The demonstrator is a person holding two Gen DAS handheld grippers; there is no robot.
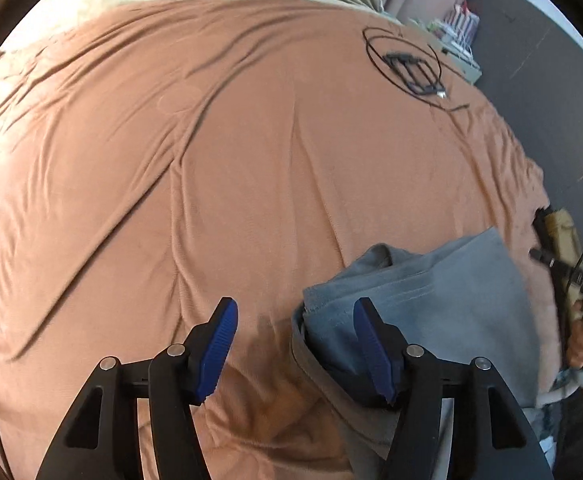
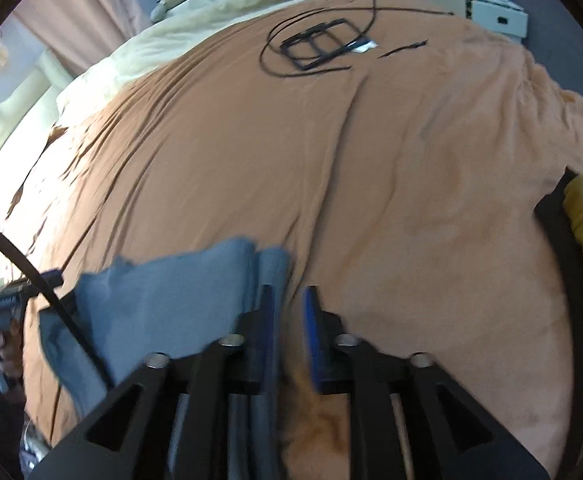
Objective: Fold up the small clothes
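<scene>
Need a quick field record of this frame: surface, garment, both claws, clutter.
surface: rust-orange wrinkled bedsheet
garment: grey folded cloth garment, lying at the near edge of the sheet
left claw: left claw open, nothing between the pads; its right finger overlaps the garment's edge in view
right claw: right claw open narrowly, nothing gripped; garment just left of it
clutter: black coiled cable with rectangular frame at far end of the sheet

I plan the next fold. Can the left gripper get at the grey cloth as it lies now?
Probably yes. The left gripper has open, empty jaws, and the grey cloth lies on the orange sheet right at one finger, nothing between.
</scene>
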